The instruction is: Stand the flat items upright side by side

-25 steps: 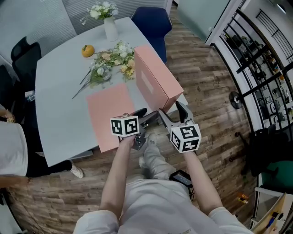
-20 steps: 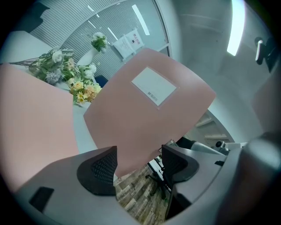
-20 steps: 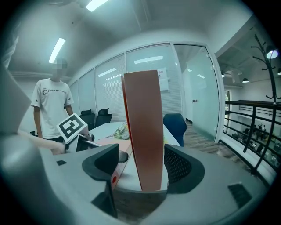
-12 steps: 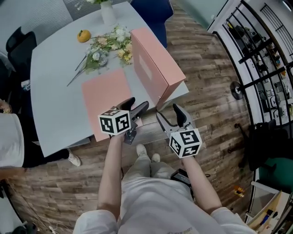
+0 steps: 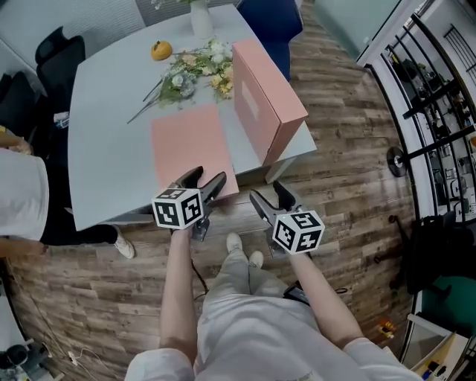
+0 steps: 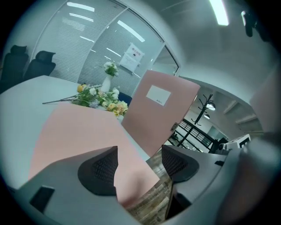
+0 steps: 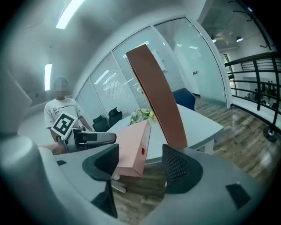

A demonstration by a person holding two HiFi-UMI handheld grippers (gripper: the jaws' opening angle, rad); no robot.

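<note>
Head view | left gripper jaws apart, empty, at near edge of flat-lying pink box on grey table | right gripper jaws apart, empty, off table | second pink box upright just beside

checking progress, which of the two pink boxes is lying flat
The pink flat box by the left gripper, lying on the grey table; the other pink box stands upright.

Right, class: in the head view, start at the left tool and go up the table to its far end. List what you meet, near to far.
left tool → flat pink folder → loose flowers → white vase
</note>
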